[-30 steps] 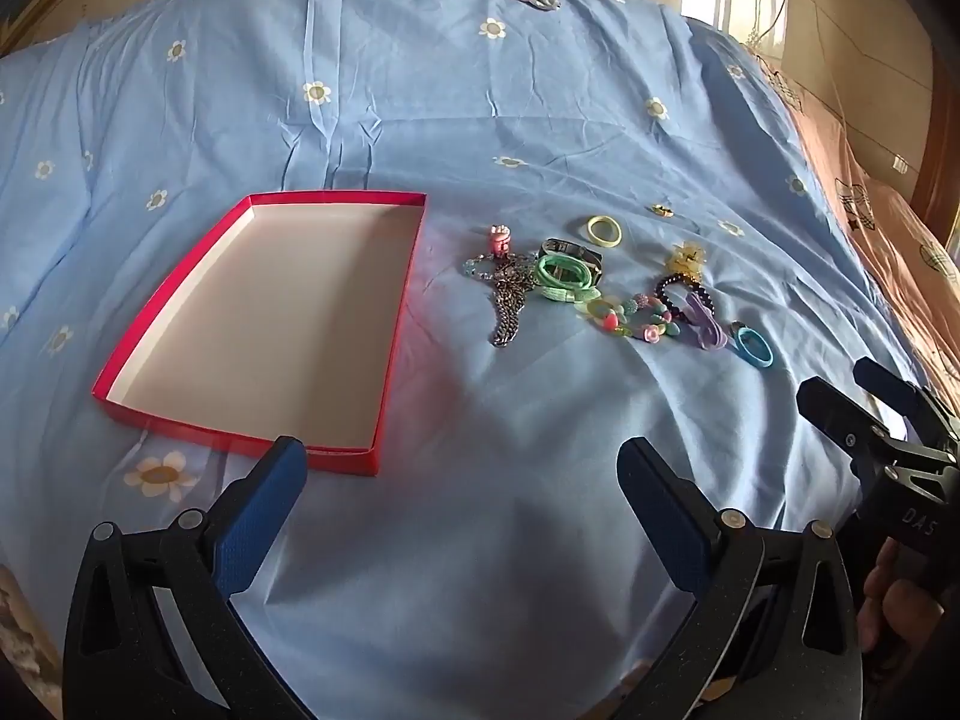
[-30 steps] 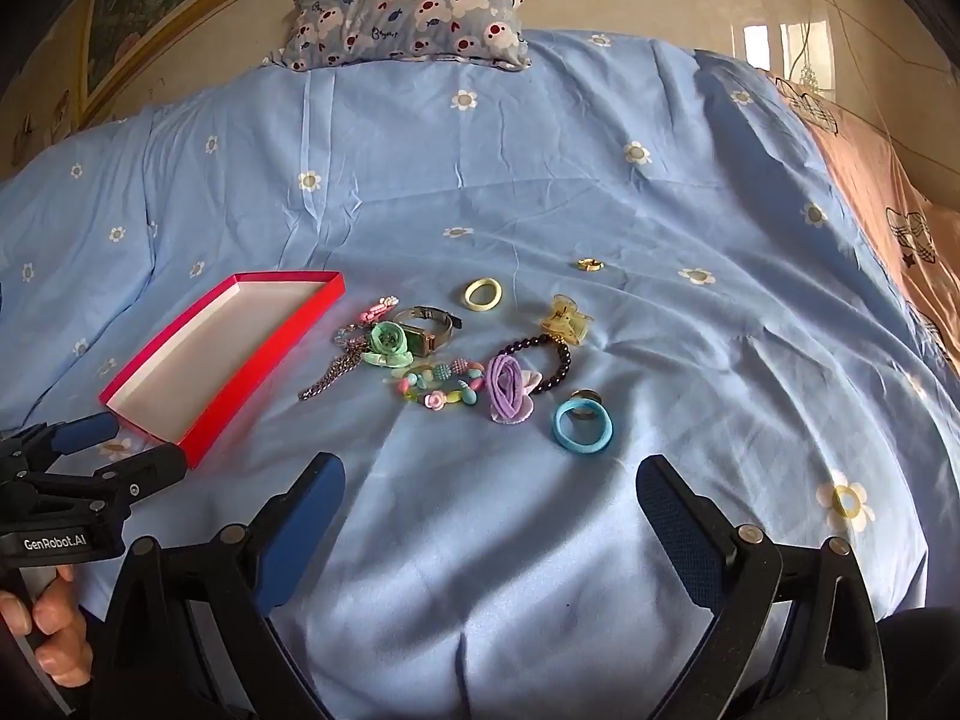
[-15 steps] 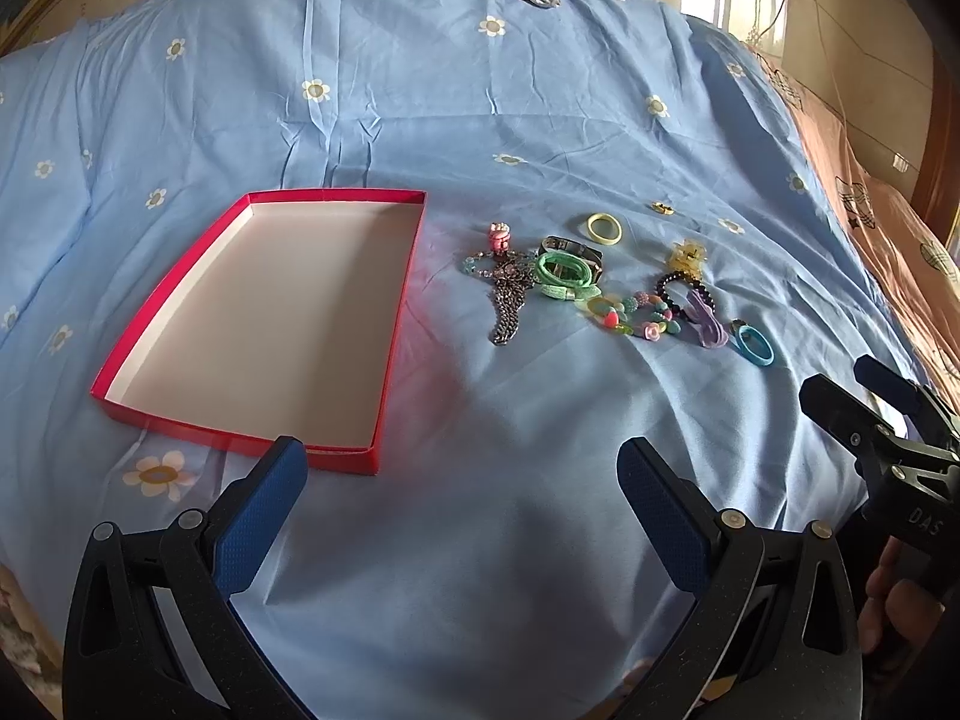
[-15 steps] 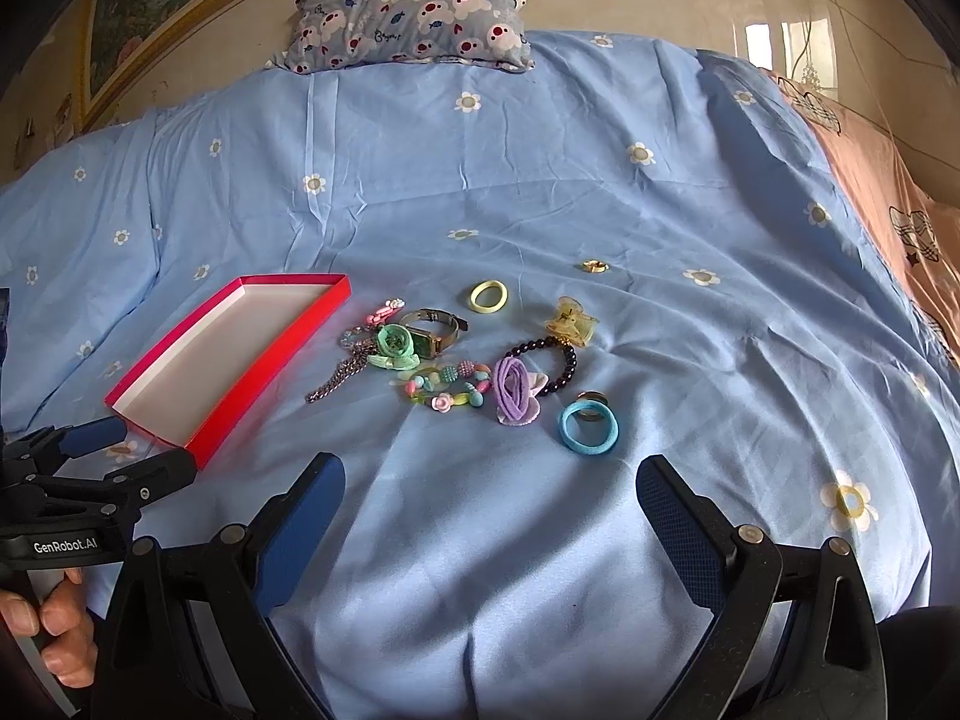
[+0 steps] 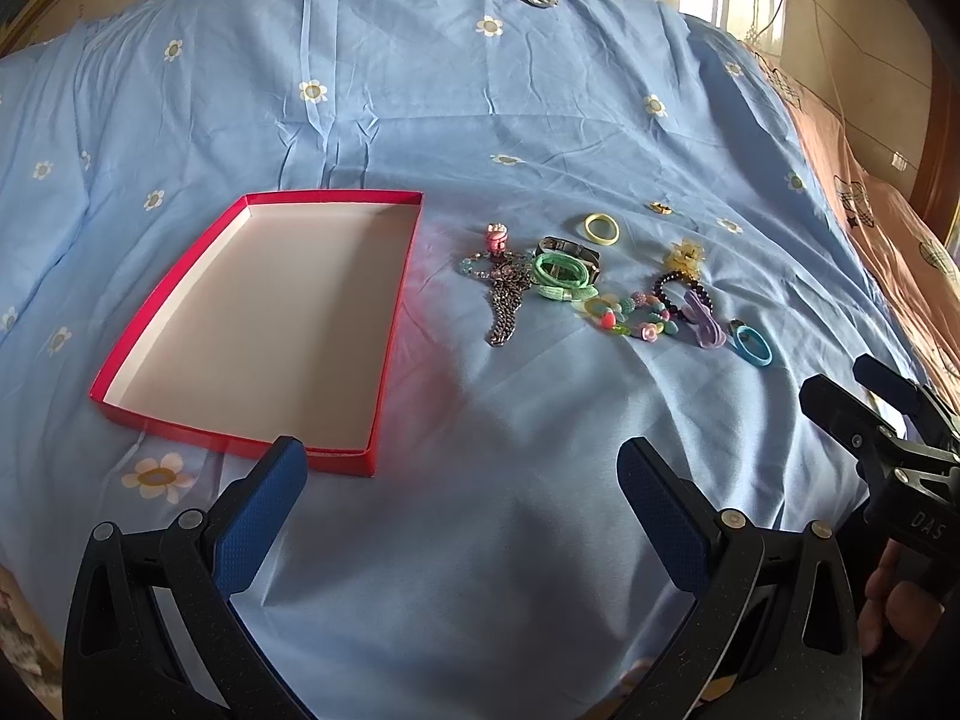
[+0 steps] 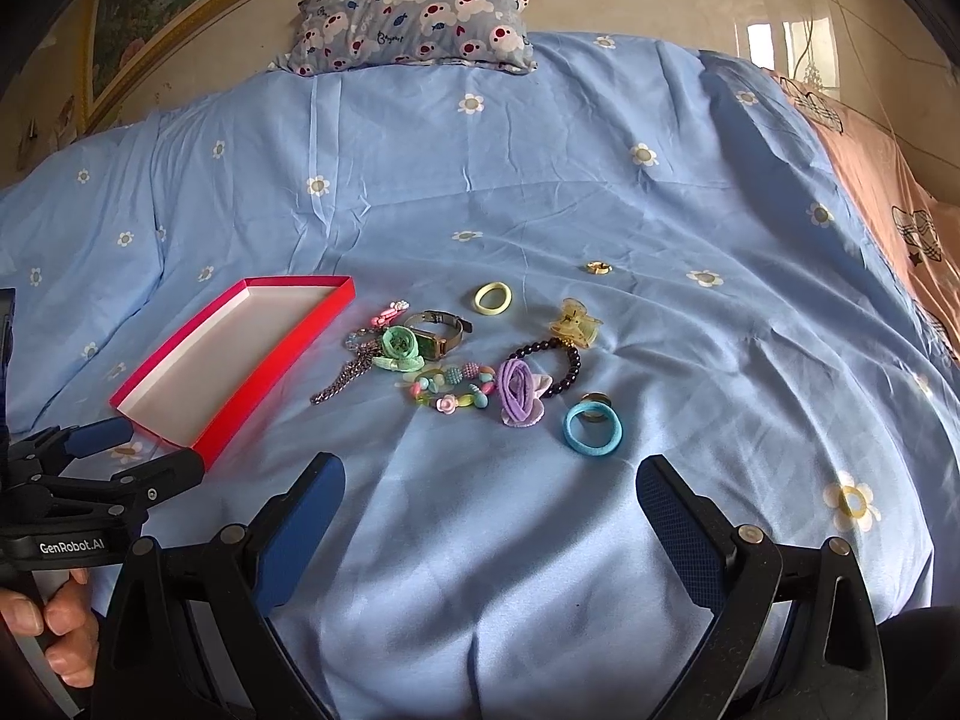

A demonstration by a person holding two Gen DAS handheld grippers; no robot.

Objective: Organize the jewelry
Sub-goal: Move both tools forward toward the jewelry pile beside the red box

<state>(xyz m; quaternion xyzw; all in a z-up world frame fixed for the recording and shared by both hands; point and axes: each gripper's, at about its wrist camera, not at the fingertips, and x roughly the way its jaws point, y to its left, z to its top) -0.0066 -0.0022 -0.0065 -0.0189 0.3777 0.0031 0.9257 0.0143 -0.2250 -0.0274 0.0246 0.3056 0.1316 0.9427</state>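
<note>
An empty red tray with a white inside lies on the blue bedsheet; it also shows in the right wrist view. Right of it lies a cluster of jewelry: a dark chain, a green band, a beaded bracelet, a purple hair tie, a blue hair tie, a yellow hair tie and a yellow claw clip. My left gripper is open and empty, near the tray's front corner. My right gripper is open and empty, in front of the cluster.
A patterned pillow lies at the head of the bed. A small gold ring lies apart behind the cluster. A pink blanket covers the bed's right side. Each gripper shows at the edge of the other's view.
Both grippers have drifted slightly; the right view has shifted so the jewelry sits a little more to the right. Nothing was taken hold of.
</note>
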